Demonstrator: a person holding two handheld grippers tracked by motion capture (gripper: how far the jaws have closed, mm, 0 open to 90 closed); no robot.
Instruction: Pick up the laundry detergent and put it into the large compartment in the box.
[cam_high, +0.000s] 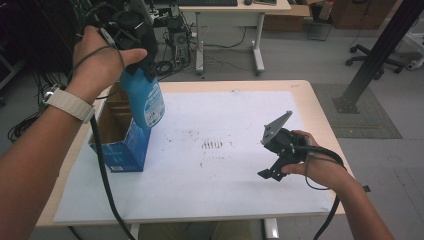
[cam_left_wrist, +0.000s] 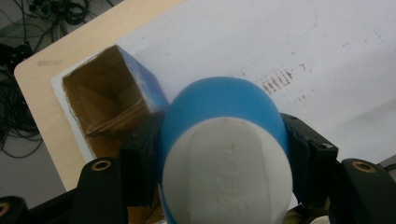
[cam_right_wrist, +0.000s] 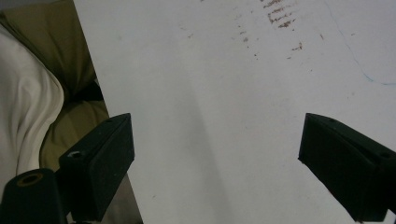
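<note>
Office floor with cable tangles, a desk (cam_high: 235, 12) and a black post (cam_high: 380, 50) is seen behind a light wooden table (cam_high: 320, 115); most of its top is covered by a white sheet (cam_high: 225, 175) marked with brown smudges (cam_high: 212, 145).

Landmark: open blue cardboard box (cam_high: 122, 137), set on the sheet's left edge, mouth up, brown inside, cardboard dividers visible within.

- Blue bottle (cam_high: 145, 97): held in the air just above the box's right rim, tilted, base pointing down toward the box. No contact with the box can be confirmed from the high view. A printed label is seen on its side. In the left gripper view its white cap end (cam_left_wrist: 226, 172) is turned toward the camera, with the box mouth (cam_left_wrist: 102, 100) up-left of it.
- Left gripper (cam_high: 131, 31): raised above the box, held in the left hand (cam_high: 100, 62), watch strap (cam_high: 70, 105) on the wrist. Jaws are clamped on the bottle's upper part, one black jaw pressed to each side of it in the left gripper view.
- Right gripper (cam_high: 272, 172): well right of the box, low over the sheet, held in the right hand (cam_high: 312, 162), grey plate (cam_high: 275, 127) on top. Jaws are spread wide in the right gripper view, nothing but bare sheet between them.
- Cables are seen trailing from both grippers toward the table's near edge.
</note>
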